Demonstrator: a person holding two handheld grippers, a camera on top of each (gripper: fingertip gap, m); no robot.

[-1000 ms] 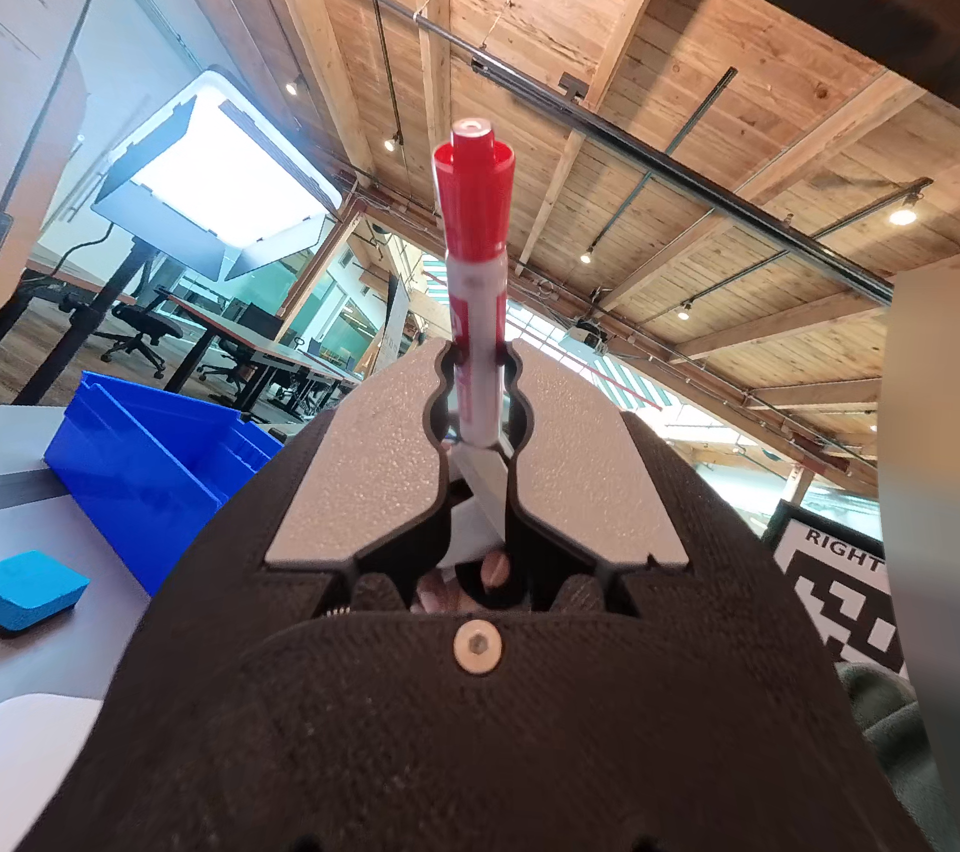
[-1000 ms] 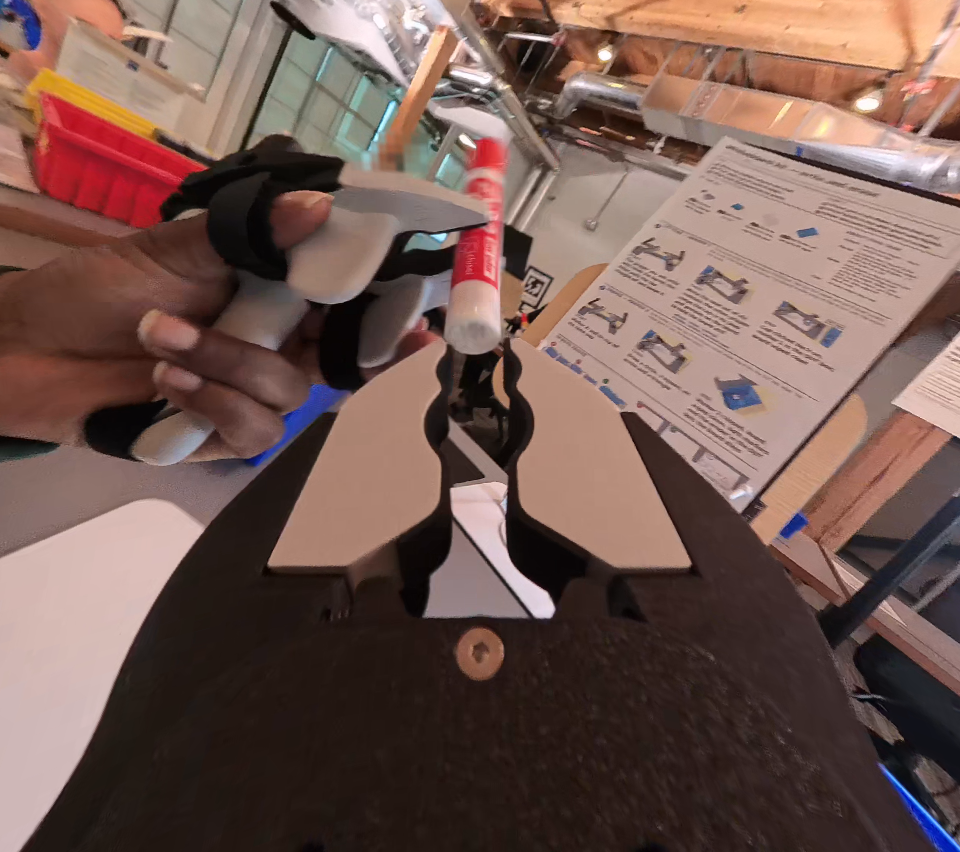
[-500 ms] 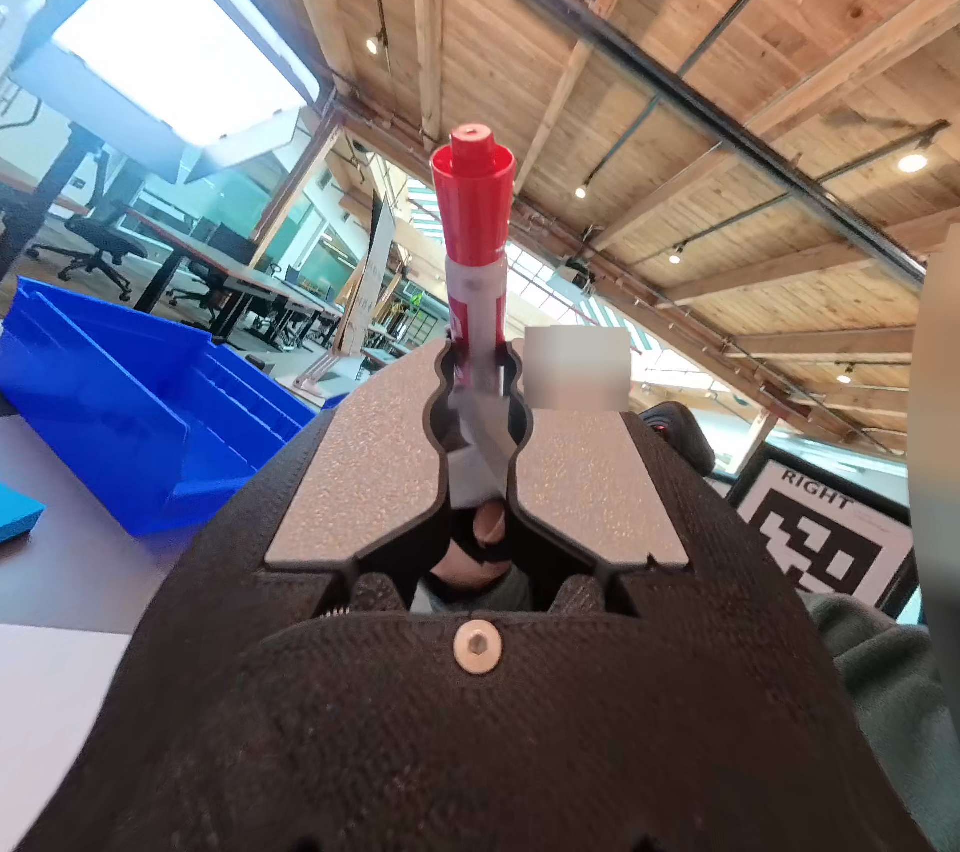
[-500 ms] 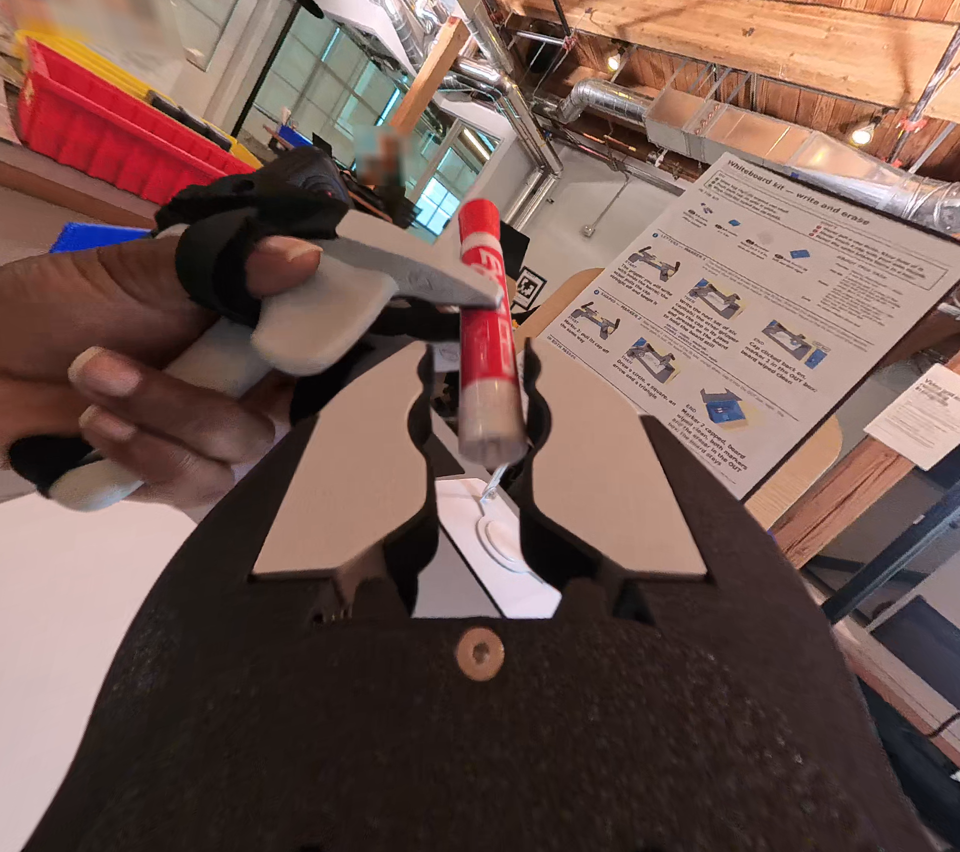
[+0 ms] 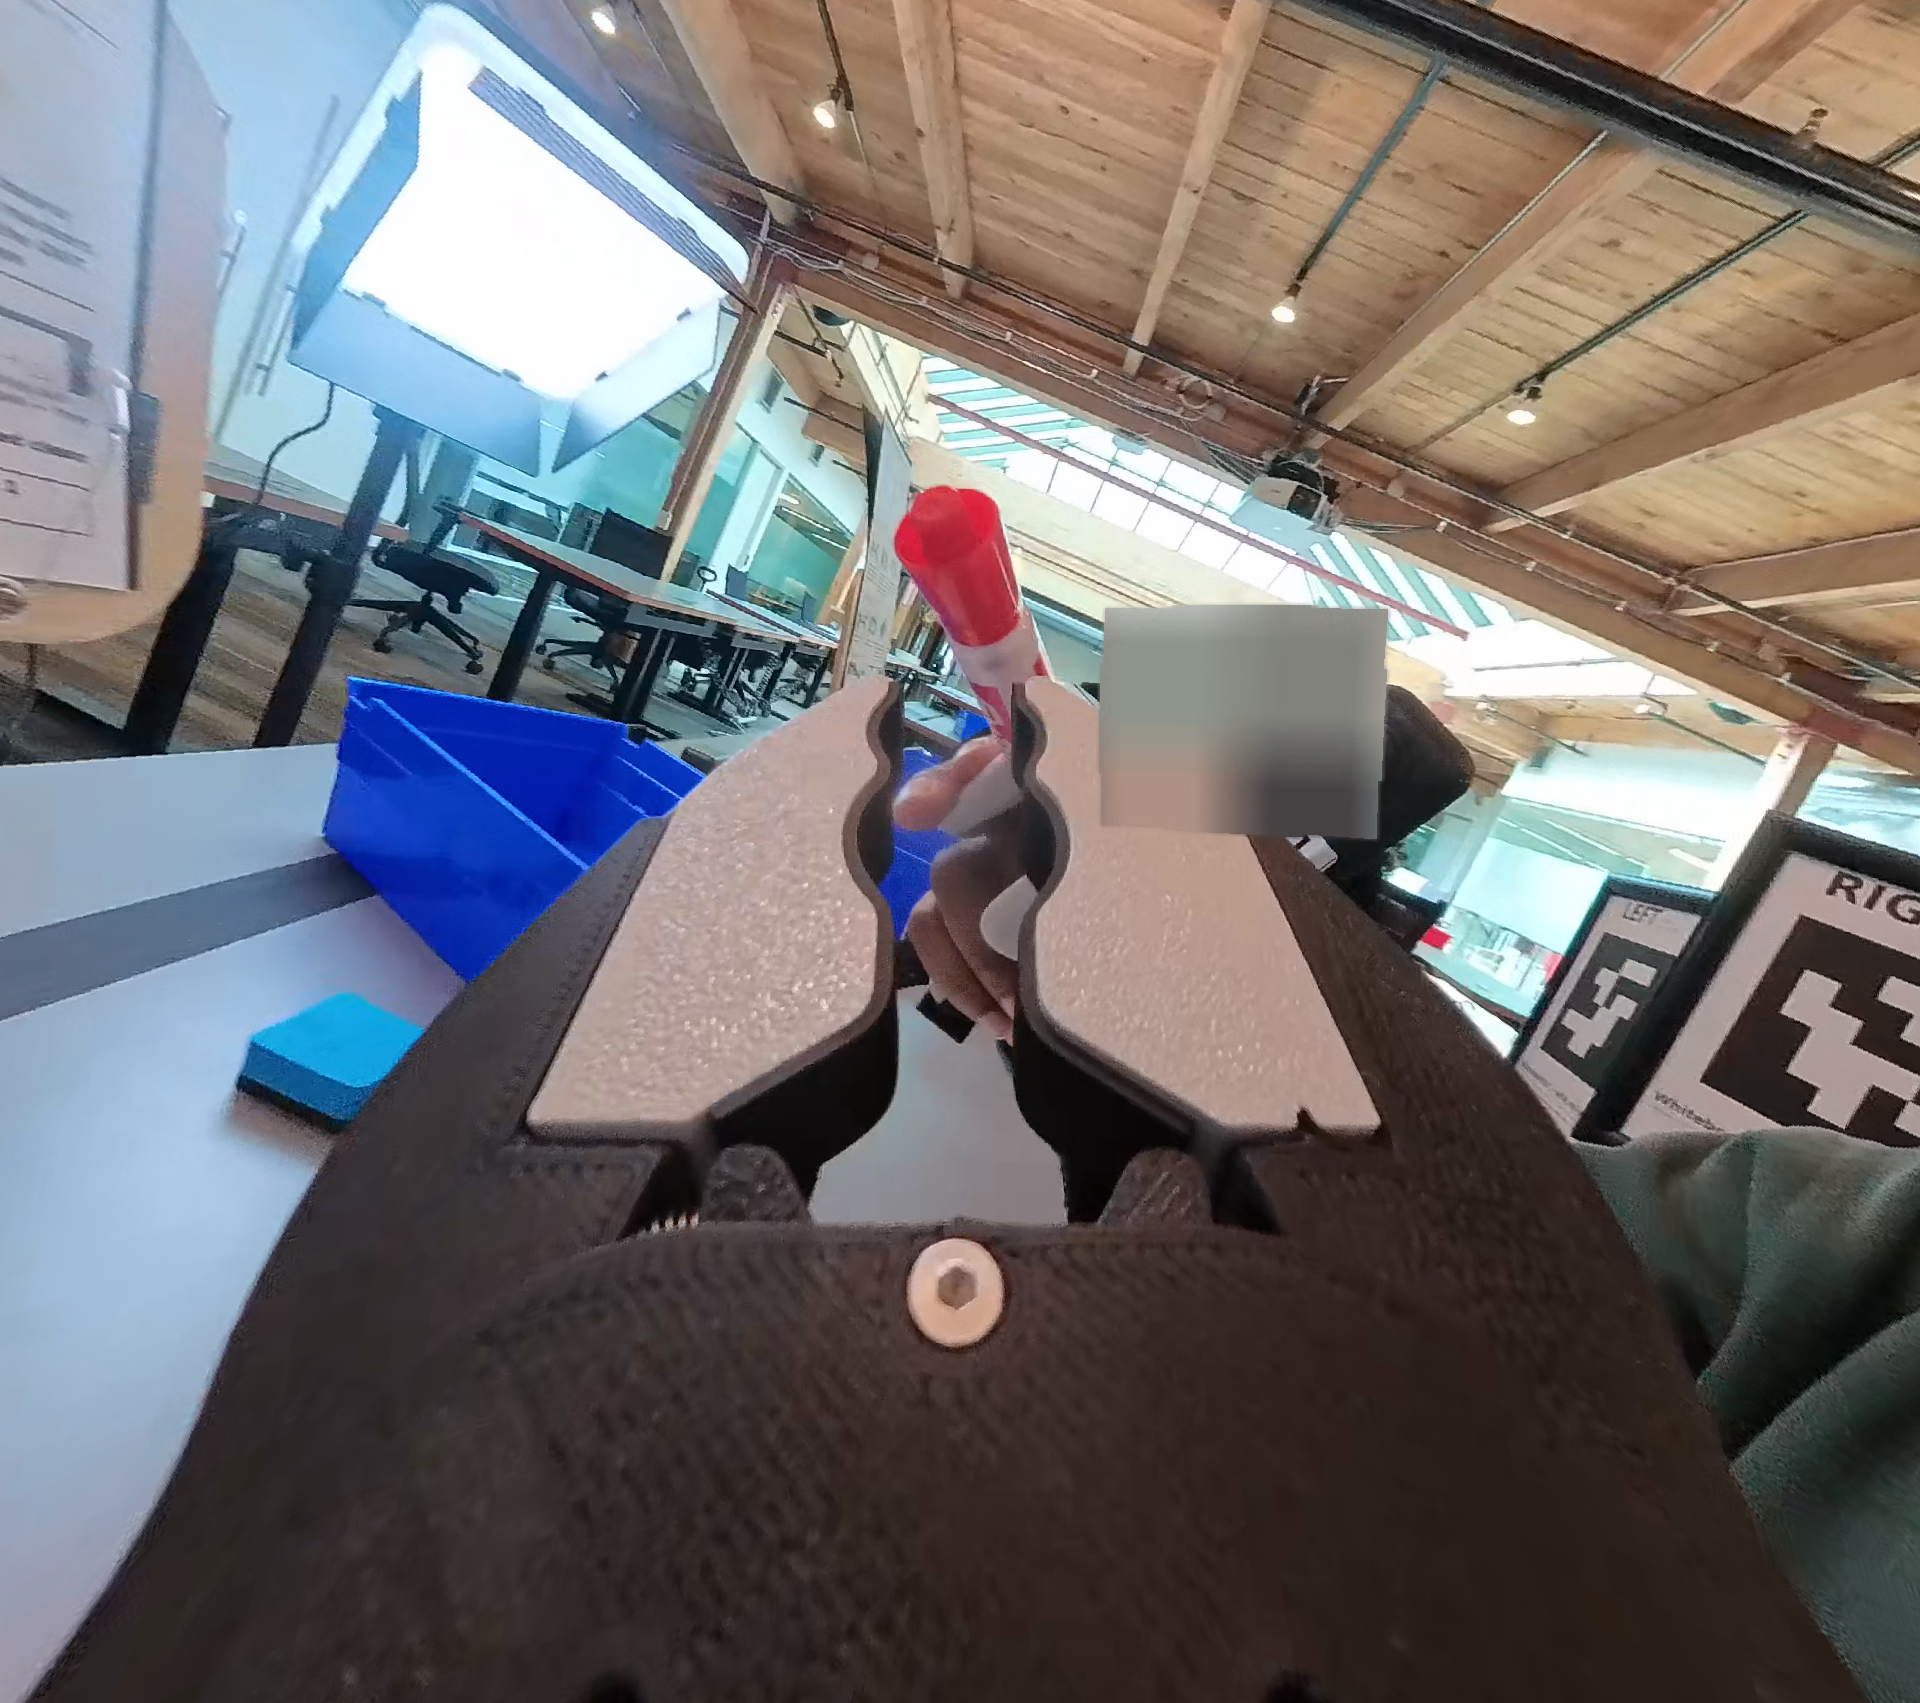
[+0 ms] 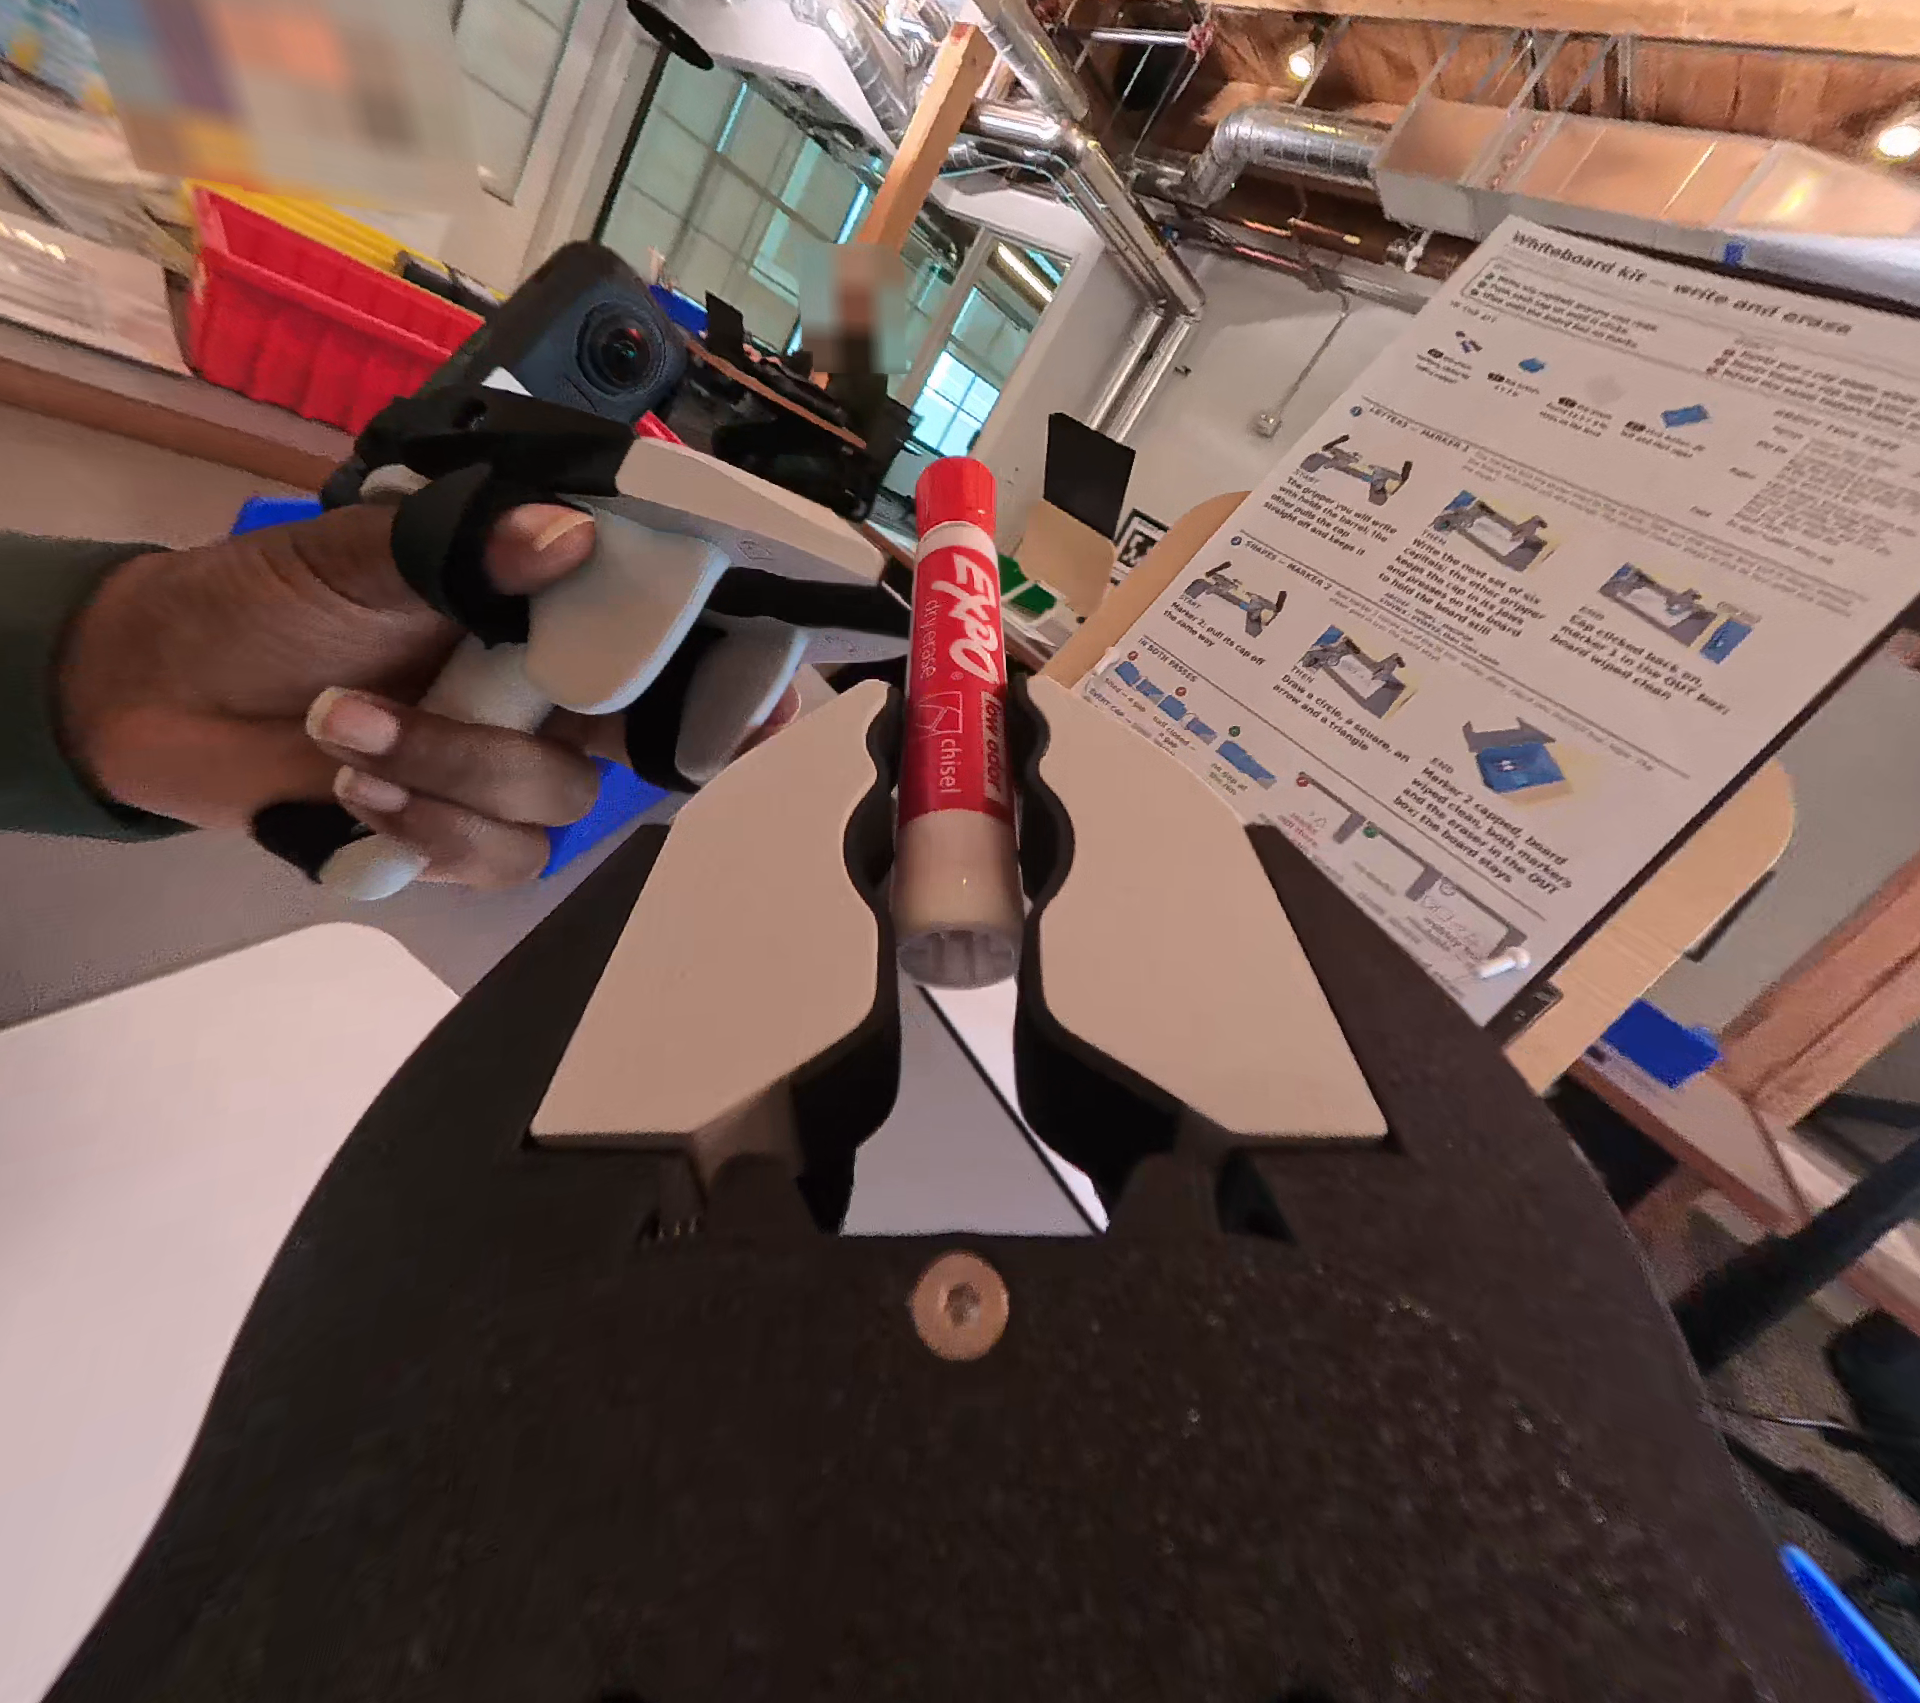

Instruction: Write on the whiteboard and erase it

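Marker handover between the two grippers

The red marker (image 6: 954, 697) is sitting between the right gripper (image 6: 956, 806) jaws, seemingly pinched; the left gripper (image 5: 954, 760) jaws are standing slightly spread behind it. Next: uncap, then write on the whiteboard (image 6: 187, 1134) below the marker.

Blue bin (image 5: 488, 806) on table; red bin (image 6: 312, 339) far off.
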